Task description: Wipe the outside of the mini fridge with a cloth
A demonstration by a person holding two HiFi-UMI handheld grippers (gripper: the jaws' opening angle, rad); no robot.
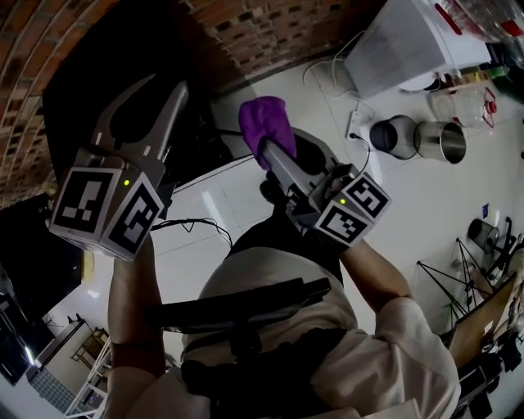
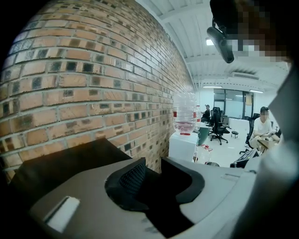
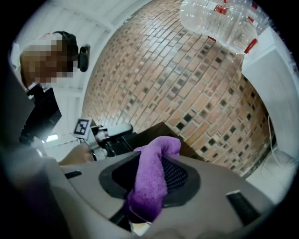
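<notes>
Closest to us are the dark straps [image 1: 246,299] across our own chest, with both forearms reaching out beyond them. At the left we hold the left claw [image 1: 168,82] with its jaws spread and nothing between them; its own view shows only air and brick in the gap. Just beyond it stands the black mini fridge [image 1: 98,57], set against the brick wall [image 1: 262,24]. Toward the middle, the right claw [image 1: 266,151] is pinching the purple cloth [image 1: 264,121], which bunches over the jaw tips and hangs down between the pads. We see the cloth held in the air to the right of the fridge, apart from it. Farther right, two steel pots [image 1: 417,139] sit side by side on the white floor [image 1: 426,213], near a white water dispenser [image 1: 409,41].
</notes>
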